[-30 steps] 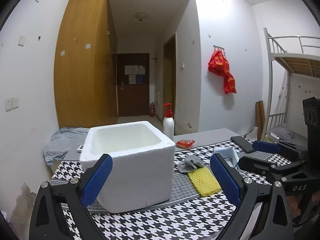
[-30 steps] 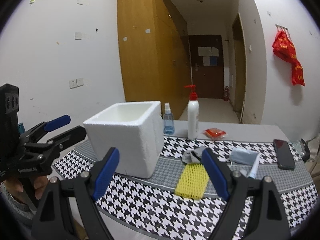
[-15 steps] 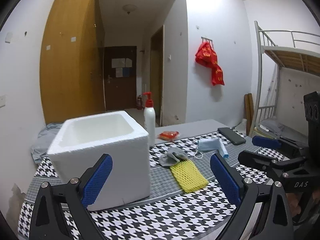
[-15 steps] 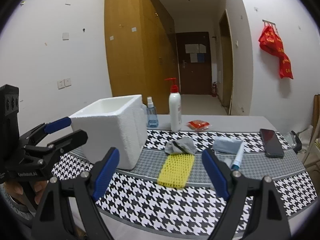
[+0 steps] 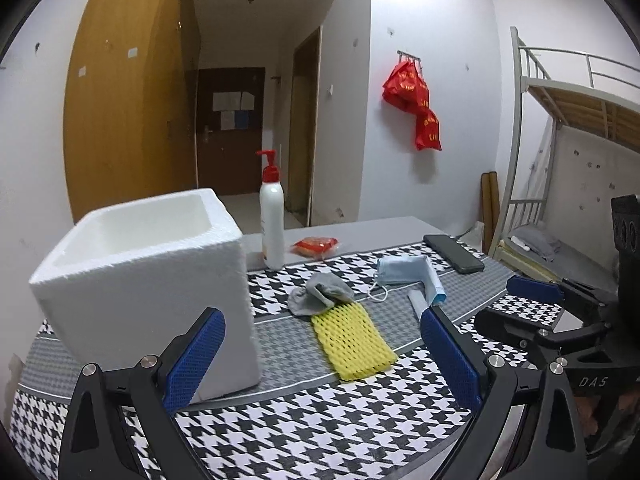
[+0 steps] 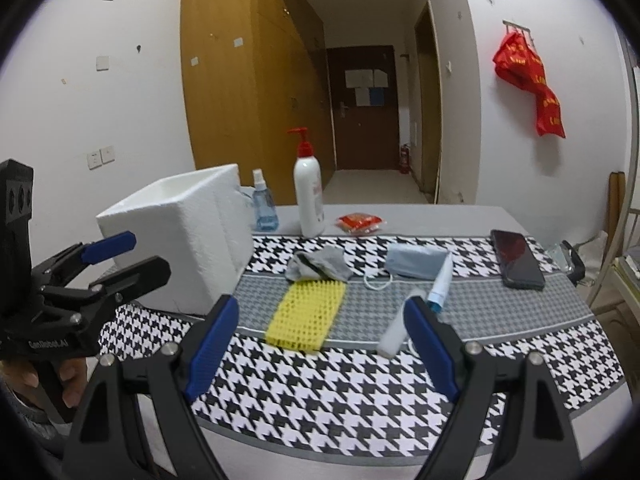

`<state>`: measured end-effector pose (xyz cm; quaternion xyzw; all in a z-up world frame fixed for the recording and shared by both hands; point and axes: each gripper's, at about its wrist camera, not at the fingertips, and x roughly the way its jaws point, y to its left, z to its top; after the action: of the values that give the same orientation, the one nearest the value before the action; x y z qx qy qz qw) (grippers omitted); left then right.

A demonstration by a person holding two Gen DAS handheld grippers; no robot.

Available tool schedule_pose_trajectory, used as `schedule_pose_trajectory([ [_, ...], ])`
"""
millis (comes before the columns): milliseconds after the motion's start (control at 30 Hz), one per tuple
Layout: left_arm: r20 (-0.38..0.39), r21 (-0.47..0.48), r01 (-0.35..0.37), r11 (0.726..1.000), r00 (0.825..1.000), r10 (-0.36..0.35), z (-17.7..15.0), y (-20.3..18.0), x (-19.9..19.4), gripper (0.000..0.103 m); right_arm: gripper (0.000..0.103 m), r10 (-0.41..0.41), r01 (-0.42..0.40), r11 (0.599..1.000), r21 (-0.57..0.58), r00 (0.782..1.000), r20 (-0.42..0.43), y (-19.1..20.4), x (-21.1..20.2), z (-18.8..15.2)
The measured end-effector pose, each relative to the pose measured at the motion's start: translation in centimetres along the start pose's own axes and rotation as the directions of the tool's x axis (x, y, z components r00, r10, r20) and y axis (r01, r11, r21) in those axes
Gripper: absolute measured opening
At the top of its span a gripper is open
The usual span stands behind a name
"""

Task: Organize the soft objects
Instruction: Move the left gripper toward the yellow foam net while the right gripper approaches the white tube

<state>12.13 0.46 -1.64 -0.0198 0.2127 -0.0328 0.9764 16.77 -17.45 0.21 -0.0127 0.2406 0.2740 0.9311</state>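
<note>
Left gripper (image 5: 322,354): jaws spread wide, nothing between the blue pads, held above the near edge of the houndstooth cloth (image 5: 320,432). Right gripper (image 6: 320,344): likewise wide apart and holding nothing, also over the near edge.

Left wrist view — white foam box (image 5: 148,292) at 10 o'clock, standing upright on the cloth with its open top up; its interior, as far as visible, looks bare. Yellow foam net sleeve (image 5: 352,342) lies flat at centre, between the pads in the picture but well beyond them. Grey cloth (image 5: 318,298) is crumpled at the sleeve's far end, touching and slightly overlapping it. Blue face mask (image 5: 402,270) at 1 o'clock, its ear loop trailing toward the sleeve; a white tube (image 5: 430,284) lies just beside the mask.

Right wrist view — same layout: box (image 6: 180,240) at 9 to 10 o'clock, yellow sleeve (image 6: 308,316) at centre, grey cloth (image 6: 320,264) at its far end, mask (image 6: 414,266) at 1 o'clock. A white foam piece (image 6: 396,330) lies just inside the right pad; contact cannot be told.

Farther back: pump bottle (image 6: 308,194) with red head, upright at 12 o'clock; small blue spray bottle (image 6: 264,208) beside the box; red packet (image 6: 360,222); black phone (image 6: 516,264) at 2 o'clock. The left gripper shows at 8 o'clock in this view, a hand on its grip.
</note>
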Motion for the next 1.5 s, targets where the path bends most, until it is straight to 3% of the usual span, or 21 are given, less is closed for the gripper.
schedule_pose_trajectory([
  [500, -0.087, -0.003, -0.027, 1.0, 0.996, 0.027, -0.5, -1.6, 4.0, 0.099, 0.087, 0.029, -0.027, 0.999, 0.022, 0.995, -0.096, -3.1, 3.4, -0.7],
  [1000, -0.2, 0.015, -0.049, 0.999, 0.978, 0.051, -1.4, -2.5, 8.0, 0.099, 0.087, 0.082, -0.077, 0.996, 0.038, 0.985, -0.15, -5.4, 6.2, -0.6],
  [1267, -0.204, 0.023, -0.09, 0.996, 0.974, 0.093, -1.6, -2.4, 8.4, 0.099, 0.068, 0.124, -0.126, 0.992, 0.009, 0.958, -0.258, -5.4, 9.5, -0.6],
  [1500, -0.203, 0.017, -0.114, 0.993, 0.972, 0.115, -1.3, -2.3, 8.9, 0.099, 0.062, 0.133, -0.126, 0.991, 0.043, 0.931, -0.34, -6.1, 11.5, -1.4],
])
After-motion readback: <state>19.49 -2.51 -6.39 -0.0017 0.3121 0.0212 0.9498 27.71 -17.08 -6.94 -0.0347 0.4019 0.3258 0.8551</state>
